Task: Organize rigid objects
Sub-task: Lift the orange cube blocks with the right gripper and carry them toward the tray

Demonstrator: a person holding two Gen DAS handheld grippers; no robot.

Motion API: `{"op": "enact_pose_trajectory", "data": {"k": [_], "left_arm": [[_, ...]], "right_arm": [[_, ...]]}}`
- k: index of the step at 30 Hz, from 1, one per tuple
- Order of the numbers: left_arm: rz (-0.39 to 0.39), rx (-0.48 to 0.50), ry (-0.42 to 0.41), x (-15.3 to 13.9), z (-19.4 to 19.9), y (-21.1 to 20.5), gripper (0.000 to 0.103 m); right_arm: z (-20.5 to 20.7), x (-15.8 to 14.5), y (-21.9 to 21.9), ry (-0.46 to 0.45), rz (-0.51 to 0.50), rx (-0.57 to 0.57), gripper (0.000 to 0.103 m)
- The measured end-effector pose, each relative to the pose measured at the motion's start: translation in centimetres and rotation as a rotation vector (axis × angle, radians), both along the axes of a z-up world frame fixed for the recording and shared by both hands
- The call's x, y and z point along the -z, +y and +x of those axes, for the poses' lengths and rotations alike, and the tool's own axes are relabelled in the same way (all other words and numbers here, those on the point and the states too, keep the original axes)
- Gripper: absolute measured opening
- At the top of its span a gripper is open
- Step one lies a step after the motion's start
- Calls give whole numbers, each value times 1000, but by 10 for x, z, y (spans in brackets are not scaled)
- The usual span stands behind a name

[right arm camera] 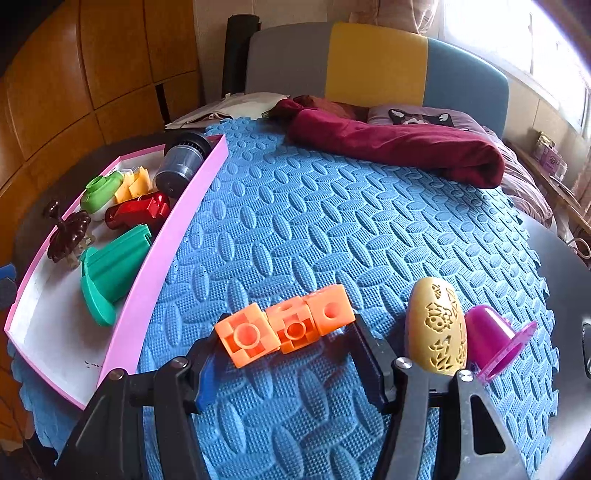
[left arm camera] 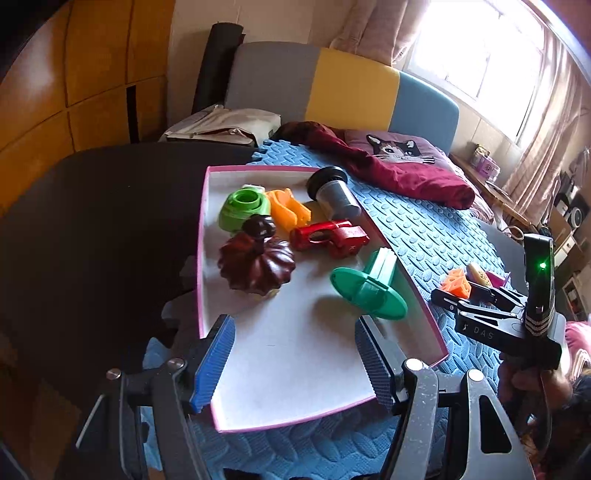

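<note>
I hold my right claw spread around the orange plastic row of cubes, ready for pinching; my left claw, spread too, waits above the pink-rimmed white tray.

Tray, tongs and toys only partly seen on a blue-matted bed

In the left wrist view, the right tongs hide the lower half of the orange block piece, and the yellow egg and purple cup behind them are too small to read. In the right wrist view, the pink tray wall covers the base of the green flanged part; the window is blown out white; the shelf clutter at the right edge is blurred.
</note>
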State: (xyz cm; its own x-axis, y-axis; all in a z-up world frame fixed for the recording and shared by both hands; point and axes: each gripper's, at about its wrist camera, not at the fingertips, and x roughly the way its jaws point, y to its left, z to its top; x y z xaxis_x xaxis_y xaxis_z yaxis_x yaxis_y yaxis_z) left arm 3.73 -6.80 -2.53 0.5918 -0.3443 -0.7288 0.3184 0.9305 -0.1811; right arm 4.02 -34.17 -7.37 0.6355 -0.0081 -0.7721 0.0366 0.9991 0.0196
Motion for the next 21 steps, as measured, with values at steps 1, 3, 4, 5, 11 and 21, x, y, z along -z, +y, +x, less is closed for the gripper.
{"op": "enact_pose_trajectory", "data": {"k": [1, 3, 4, 5, 11, 21], "left_arm": [[0, -2, 0, 0, 0, 1, 68], [-3, -6, -1, 1, -1, 5, 68], [-4, -9, -1, 1, -1, 8, 68], [-5, -13, -1, 1, -1, 10, 68], [-11, -51, 16, 8, 0, 27, 68], [-8, -92, 20, 13, 5, 43, 68]], "right_arm": [[0, 0, 0, 1, -1, 8, 62], [-1, -1, 3, 4, -11, 21, 62], [-1, -2, 4, 8, -16, 23, 62], [-1, -2, 5, 15, -18, 23, 62], [-7, -3, 11, 22, -21, 19, 62], [-18, -28, 31, -48, 14, -15, 62]]}}
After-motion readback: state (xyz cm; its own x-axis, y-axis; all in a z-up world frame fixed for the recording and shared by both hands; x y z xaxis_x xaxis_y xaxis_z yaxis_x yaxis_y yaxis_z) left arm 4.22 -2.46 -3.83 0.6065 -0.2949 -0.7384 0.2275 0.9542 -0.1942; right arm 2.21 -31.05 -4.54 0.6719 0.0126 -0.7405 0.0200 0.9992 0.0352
